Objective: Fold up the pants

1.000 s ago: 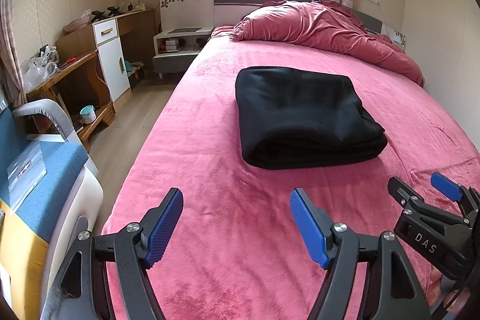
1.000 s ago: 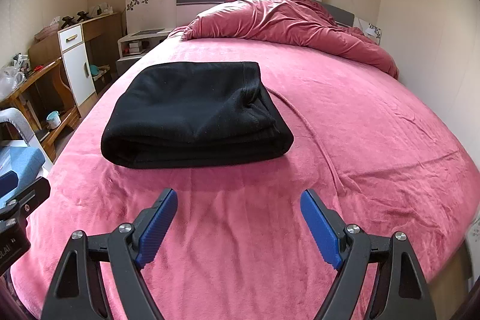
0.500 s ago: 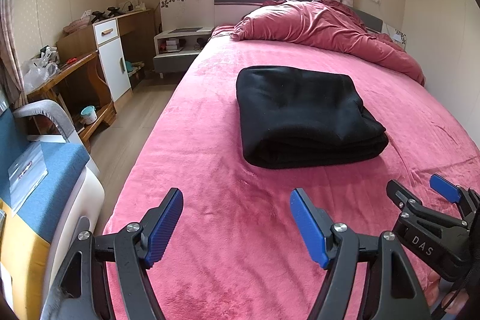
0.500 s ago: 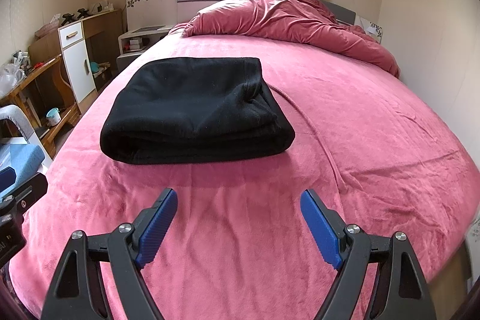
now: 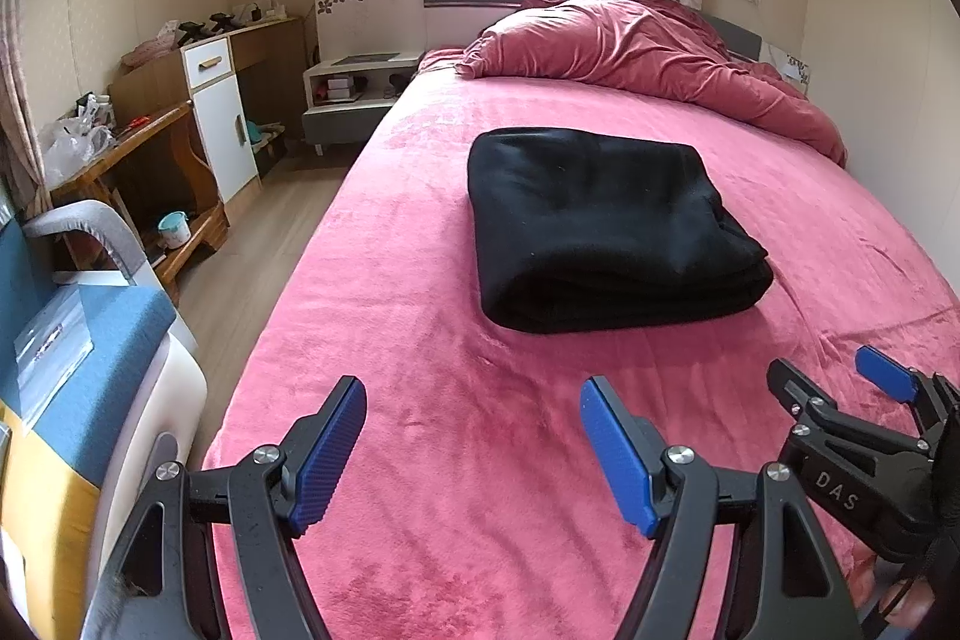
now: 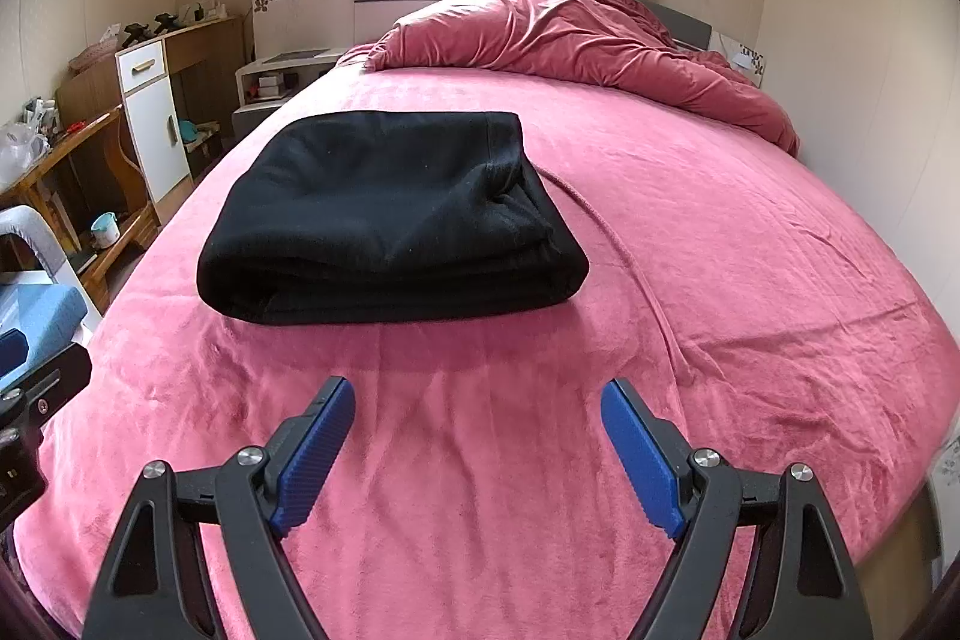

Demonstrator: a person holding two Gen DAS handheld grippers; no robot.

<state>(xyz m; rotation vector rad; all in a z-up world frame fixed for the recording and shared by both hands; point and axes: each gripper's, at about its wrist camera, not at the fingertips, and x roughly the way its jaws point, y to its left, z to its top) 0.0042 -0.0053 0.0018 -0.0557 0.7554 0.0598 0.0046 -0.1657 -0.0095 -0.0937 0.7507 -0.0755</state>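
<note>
The black pants (image 5: 606, 226) lie folded into a thick rectangular stack on the pink bed (image 5: 420, 340). They also show in the right wrist view (image 6: 390, 214). My left gripper (image 5: 474, 448) is open and empty, held above the bed short of the stack's near edge. My right gripper (image 6: 477, 451) is open and empty, also short of the stack, and it shows at the lower right of the left wrist view (image 5: 840, 388). Neither gripper touches the pants.
A crumpled pink duvet (image 5: 648, 52) lies at the head of the bed. A wooden desk and white cabinet (image 5: 216, 112) stand along the left wall. A blue chair (image 5: 72, 340) is near the bed's left front corner. The wall runs along the right.
Both grippers have drifted slightly, staying open and empty. The folded pants have not moved.
</note>
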